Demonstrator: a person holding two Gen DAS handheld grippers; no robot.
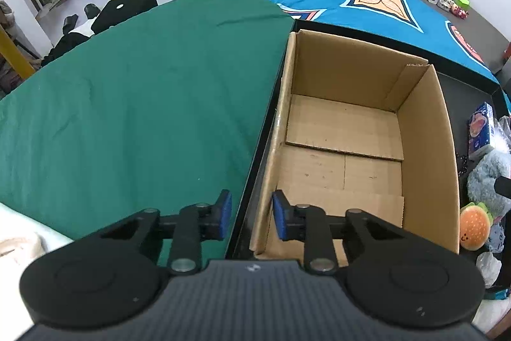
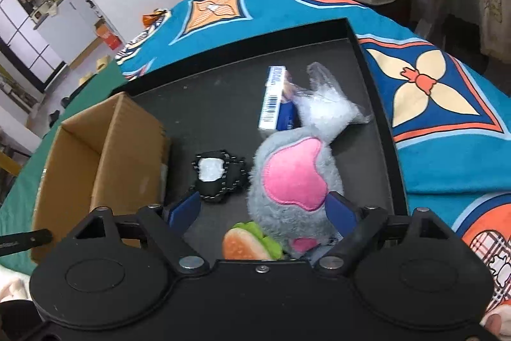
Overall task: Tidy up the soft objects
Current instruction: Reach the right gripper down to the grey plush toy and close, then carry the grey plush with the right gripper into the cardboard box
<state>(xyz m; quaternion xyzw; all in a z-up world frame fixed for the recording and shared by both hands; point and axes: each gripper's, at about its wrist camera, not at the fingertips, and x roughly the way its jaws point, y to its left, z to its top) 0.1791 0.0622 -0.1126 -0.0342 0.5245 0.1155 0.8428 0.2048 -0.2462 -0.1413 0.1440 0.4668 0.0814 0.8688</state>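
An empty cardboard box (image 1: 424, 130) stands in the left part of a black tray (image 2: 223, 91). My left gripper (image 1: 251, 214) hovers over the box's near left corner. Its blue pads (image 1: 225, 213) stand a narrow gap apart, and the box wall and tray rim lie in line with that gap, with nothing visibly pinched. My right gripper (image 2: 263, 211) is wide open over a grey plush with a pink patch (image 2: 287, 181); the plush lies between the fingers, against the right pad (image 2: 340, 211). A burger plush (image 2: 249, 243) lies just under the gripper.
Further in the tray lie a black mesh item with white filling (image 2: 220, 178), a blue-and-white carton (image 2: 276, 98) and a clear bag of white fluff (image 2: 325, 104). A green cloth (image 1: 127, 117) lies left of the tray and a blue patterned blanket (image 2: 431, 104) behind and to the right.
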